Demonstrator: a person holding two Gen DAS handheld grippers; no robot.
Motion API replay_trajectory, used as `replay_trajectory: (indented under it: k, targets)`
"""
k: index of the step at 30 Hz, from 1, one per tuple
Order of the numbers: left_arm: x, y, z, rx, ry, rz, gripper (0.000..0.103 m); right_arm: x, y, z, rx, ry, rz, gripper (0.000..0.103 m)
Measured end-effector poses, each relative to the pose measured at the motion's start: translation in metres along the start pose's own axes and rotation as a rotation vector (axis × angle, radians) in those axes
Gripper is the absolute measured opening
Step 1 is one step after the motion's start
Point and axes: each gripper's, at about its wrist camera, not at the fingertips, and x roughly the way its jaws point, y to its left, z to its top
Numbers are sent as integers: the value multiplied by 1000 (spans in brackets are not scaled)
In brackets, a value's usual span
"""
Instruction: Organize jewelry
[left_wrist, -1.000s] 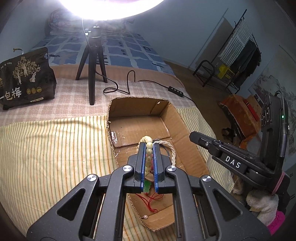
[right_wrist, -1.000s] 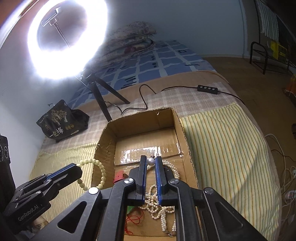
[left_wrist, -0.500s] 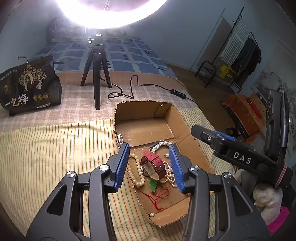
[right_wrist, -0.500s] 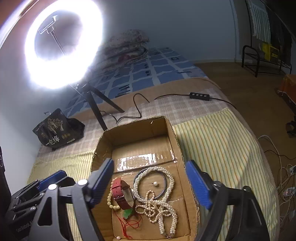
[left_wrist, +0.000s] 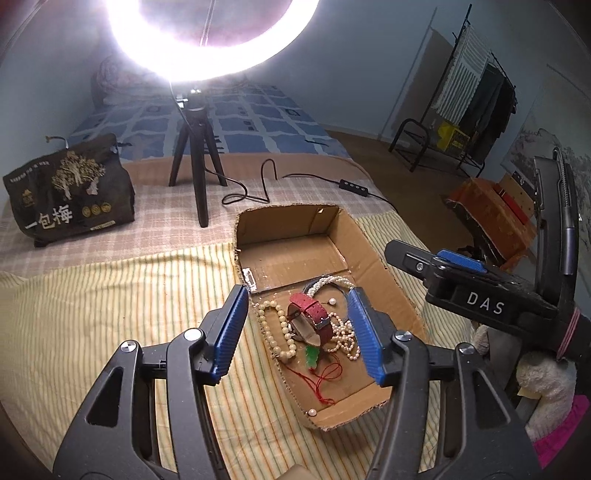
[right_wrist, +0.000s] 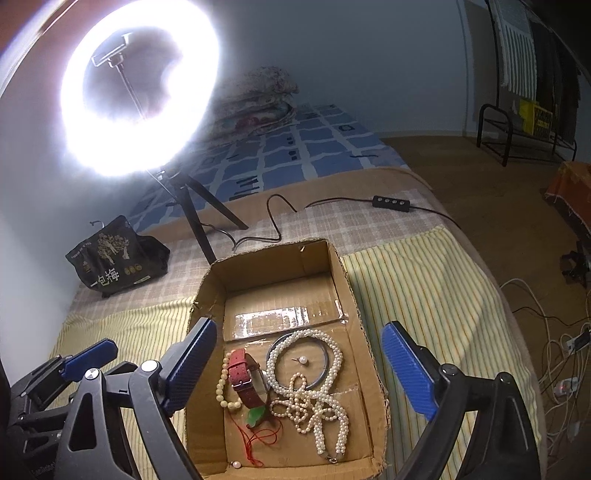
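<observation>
An open cardboard box (left_wrist: 288, 225) (right_wrist: 273, 266) lies on the striped cloth with jewelry in its near half. Inside are a cream bead bracelet (left_wrist: 275, 332) (right_wrist: 221, 384), a red-strap watch (left_wrist: 310, 314) (right_wrist: 242, 373), a pearl necklace (left_wrist: 343, 332) (right_wrist: 314, 402), a blue bangle (right_wrist: 325, 363), a pearl stud (right_wrist: 303, 359) and a green pendant (left_wrist: 312, 356) on red cord. My left gripper (left_wrist: 297, 291) hovers above the bracelet and watch, its jaws opening and holding nothing. My right gripper (right_wrist: 299, 325) hangs over the necklace, its jaws opening wide and empty.
A lit ring light on a black tripod (left_wrist: 197, 166) (right_wrist: 192, 221) stands behind the box. Its cable and switch (right_wrist: 391, 203) trail right. A black snack bag (left_wrist: 70, 192) sits far left. The bed edge drops off on the right, with floor cables (right_wrist: 554, 350) below.
Both grippers were shut, the left on the bead bracelet and the right on the pearl stud. Both have opened and risen; bracelet and stud now lie in the box.
</observation>
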Motion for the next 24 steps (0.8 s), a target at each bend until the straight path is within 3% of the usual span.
replay_trajectory:
  k: [18, 20, 24]
  targets:
    - [-85, 4, -18, 45, -118, 54, 58, -87, 35, -18, -86, -151, -73, 94]
    - [-96, 2, -22, 51, -133, 56, 58, -99, 39, -22, -95, -174, -76, 102]
    - [-116, 0, -30, 50, -174, 64, 71, -125, 45, -31, -109, -242, -85, 103]
